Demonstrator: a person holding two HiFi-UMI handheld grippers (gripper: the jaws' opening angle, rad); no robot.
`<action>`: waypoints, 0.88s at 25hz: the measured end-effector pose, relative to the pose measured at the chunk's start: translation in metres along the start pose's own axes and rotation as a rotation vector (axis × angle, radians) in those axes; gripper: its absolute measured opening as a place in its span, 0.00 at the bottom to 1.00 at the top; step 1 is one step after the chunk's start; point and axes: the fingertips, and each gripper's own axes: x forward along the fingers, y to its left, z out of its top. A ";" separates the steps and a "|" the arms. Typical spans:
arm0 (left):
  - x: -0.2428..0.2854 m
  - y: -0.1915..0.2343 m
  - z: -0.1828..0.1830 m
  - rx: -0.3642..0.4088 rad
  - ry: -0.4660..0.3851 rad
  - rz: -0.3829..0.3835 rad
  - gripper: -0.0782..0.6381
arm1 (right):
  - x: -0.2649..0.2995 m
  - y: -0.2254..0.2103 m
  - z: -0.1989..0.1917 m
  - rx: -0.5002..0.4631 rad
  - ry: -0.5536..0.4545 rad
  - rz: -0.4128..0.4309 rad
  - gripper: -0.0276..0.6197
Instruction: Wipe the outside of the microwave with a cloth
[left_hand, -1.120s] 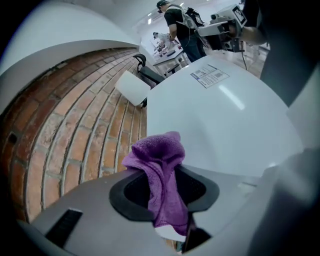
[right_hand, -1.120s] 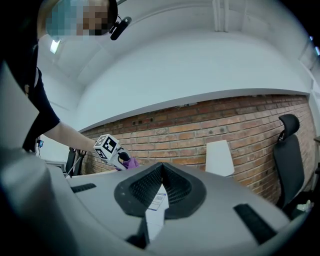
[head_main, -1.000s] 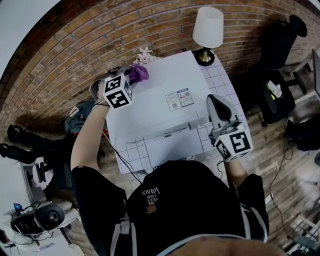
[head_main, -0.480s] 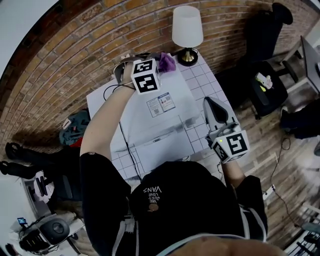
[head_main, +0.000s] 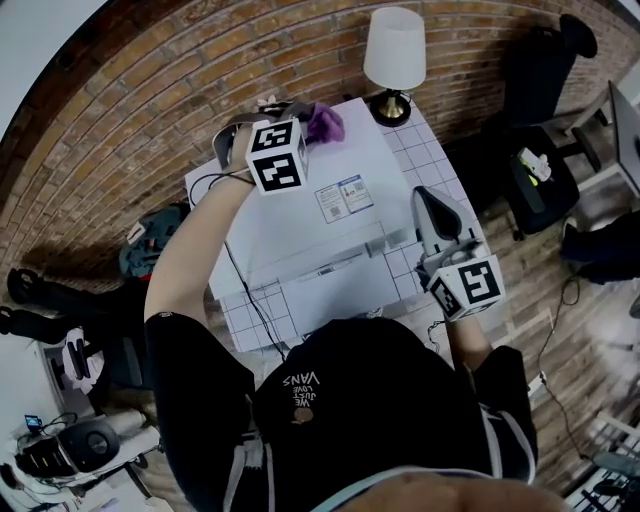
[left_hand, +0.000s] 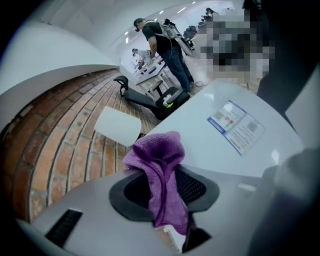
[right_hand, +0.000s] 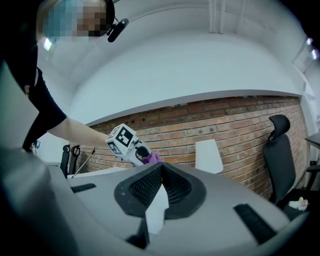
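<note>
Your left gripper (left_hand: 161, 176) is clamped on the purple cloth (left_hand: 159, 159). The dark ribbed pads grip a hanging fold, and the soft, fuzzy terry bunches up into a rounded lump beyond the jaws. From the head view, the left gripper (head_main: 305, 122) holds the cloth (head_main: 325, 123) at the far edge of the microwave's top, close to the far right corner. I can't tell whether the fabric is actually pressed onto the surface.

The microwave (head_main: 295, 215) is a smooth, glossy white box, and its flat top carries a rectangular printed label (head_main: 343, 197) with blue and white panels. The left gripper view shows that same label (left_hand: 238, 126) lying on the sheen of the microwave (left_hand: 200, 132).

Your right gripper (right_hand: 160, 170) has its jaws pressed together with nothing between them, the ribbed black pads meeting in a sharp wedge. Seen from the head view, the right gripper (head_main: 428, 203) is just beside the microwave's right side, over the desk (head_main: 437, 152), whose white surface is ruled in a square grid.

At the desk's far right corner stands a lamp (head_main: 394, 50) with a plain white tapered shade on a rounded brass-coloured base. Behind the desk runs a rough red brick wall (head_main: 150, 100), and a black office chair (right_hand: 280, 145) stands off to the right.
</note>
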 end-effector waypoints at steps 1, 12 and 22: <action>-0.012 -0.006 -0.018 -0.011 0.015 0.009 0.30 | 0.005 0.008 0.002 -0.002 -0.006 0.014 0.04; -0.153 -0.125 -0.197 -0.269 0.145 0.045 0.30 | 0.042 0.110 -0.001 -0.011 0.008 0.156 0.04; -0.164 -0.168 -0.210 -0.267 0.135 -0.010 0.30 | 0.043 0.135 -0.008 0.002 0.020 0.138 0.04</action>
